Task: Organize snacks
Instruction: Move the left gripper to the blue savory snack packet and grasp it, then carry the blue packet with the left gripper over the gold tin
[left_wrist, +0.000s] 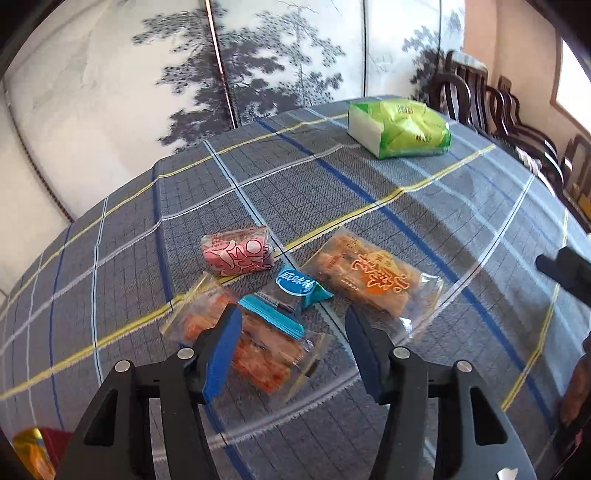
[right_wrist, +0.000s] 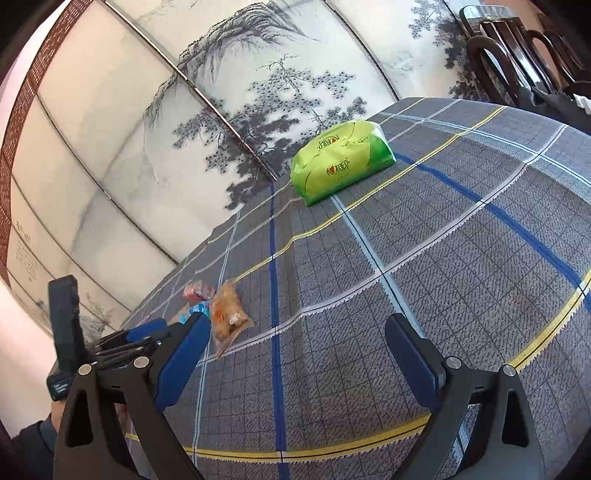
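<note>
Your left claw (left_wrist: 291, 332) points down at a small cluster of snacks on the desk (left_wrist: 369, 229), which wears a grey plaid cloth. Its blue-padded fingers (left_wrist: 221, 354) straddle a clear packet of orange snack pieces (left_wrist: 258, 354); the left pad sits right against the packet's edge, the right pad stands clear of it, so the claw is spread around the packet rather than pinching it. A blue-wrapped snack (left_wrist: 295, 291) lies on top of that packet's far end. Just beyond sits a pink-wrapped snack (left_wrist: 238, 254), and to the right of the blue one a clear packet with orange lettering (left_wrist: 373, 277), touching or nearly touching it. A green tissue pack (left_wrist: 400, 127) lies well apart near the desk's far edge, in front of an ink-painted screen (left_wrist: 258, 66). Your right claw (right_wrist: 295, 343) hovers over bare cloth with its fingers spread wide and nothing between them; in its view the snack cluster lies to the left, beside the left claw's body.
</note>
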